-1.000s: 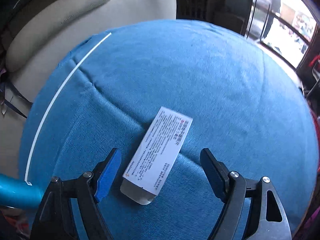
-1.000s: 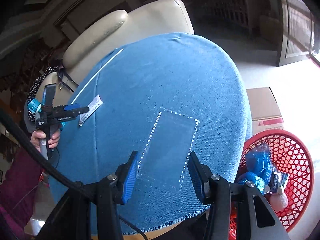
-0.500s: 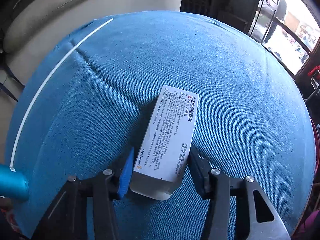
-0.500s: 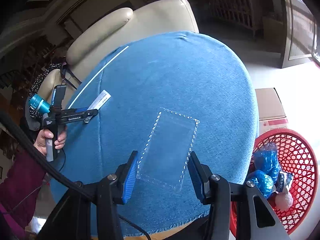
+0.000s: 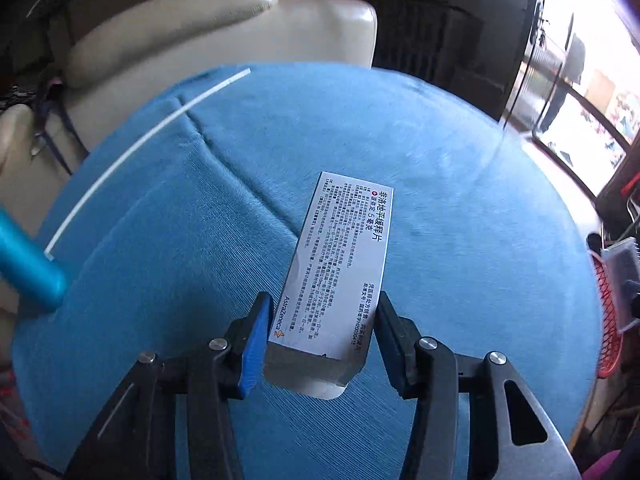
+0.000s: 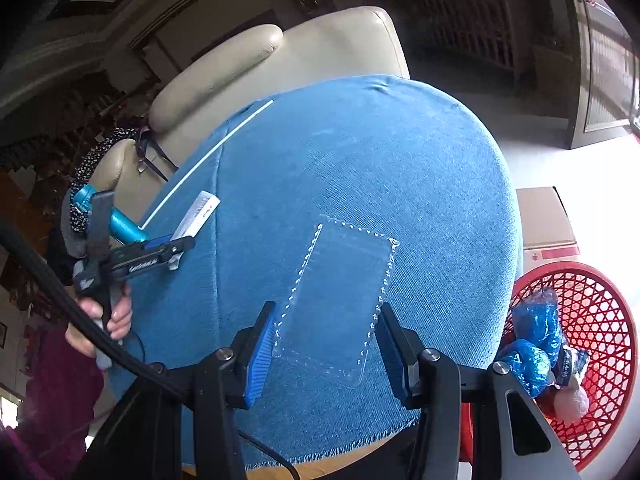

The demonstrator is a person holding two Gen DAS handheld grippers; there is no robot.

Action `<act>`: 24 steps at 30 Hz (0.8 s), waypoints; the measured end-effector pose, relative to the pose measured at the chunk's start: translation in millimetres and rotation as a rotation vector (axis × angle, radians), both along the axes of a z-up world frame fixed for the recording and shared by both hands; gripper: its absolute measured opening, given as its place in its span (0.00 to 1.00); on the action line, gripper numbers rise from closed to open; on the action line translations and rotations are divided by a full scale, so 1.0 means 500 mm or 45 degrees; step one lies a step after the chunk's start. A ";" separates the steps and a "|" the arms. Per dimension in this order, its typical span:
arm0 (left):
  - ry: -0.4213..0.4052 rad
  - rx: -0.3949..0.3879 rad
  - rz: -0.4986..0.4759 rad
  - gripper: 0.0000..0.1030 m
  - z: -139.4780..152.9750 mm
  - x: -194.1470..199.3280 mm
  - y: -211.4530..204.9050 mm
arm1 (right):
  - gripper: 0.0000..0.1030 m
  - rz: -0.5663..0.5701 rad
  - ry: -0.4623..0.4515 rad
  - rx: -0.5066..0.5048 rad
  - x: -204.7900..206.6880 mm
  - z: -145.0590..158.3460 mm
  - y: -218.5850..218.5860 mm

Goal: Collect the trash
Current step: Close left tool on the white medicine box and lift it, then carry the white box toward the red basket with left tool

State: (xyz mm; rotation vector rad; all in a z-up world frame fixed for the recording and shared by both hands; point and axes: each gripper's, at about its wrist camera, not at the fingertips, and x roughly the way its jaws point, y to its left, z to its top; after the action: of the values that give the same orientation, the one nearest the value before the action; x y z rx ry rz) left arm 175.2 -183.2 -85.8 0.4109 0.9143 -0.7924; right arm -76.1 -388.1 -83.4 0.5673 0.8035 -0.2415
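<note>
Left gripper point(image 5: 320, 340) angled down over the blue-clothed bench point(image 5: 440, 168), fingers pinching the white medicine box point(image 5: 340, 264), lifted clear. Right gripper point(image 6: 324, 344) tilted down, fingers clamping the clear plastic tray point(image 6: 340, 300).

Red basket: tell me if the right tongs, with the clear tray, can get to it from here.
Probably yes. The right tongs grip the clear plastic tray above the blue cloth. The red basket sits on the floor just past the table's right edge, top open, nothing between.
</note>
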 end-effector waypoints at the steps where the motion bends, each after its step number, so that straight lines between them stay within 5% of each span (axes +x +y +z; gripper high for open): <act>1: -0.025 -0.020 0.009 0.50 0.015 -0.022 0.004 | 0.50 0.000 -0.010 -0.002 -0.006 0.002 0.002; 12: -0.234 -0.299 -0.048 0.51 0.196 -0.248 0.011 | 0.50 -0.019 -0.141 -0.034 -0.077 0.057 0.001; 24: -0.364 -0.454 0.006 0.51 0.290 -0.375 0.024 | 0.50 -0.106 -0.270 -0.077 -0.199 0.118 -0.020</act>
State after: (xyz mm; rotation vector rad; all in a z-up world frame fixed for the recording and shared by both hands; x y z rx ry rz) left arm -12.2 -171.1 59.3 0.2010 0.4946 -0.8482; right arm -175.6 -397.8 -24.4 0.5595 0.5659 -0.2763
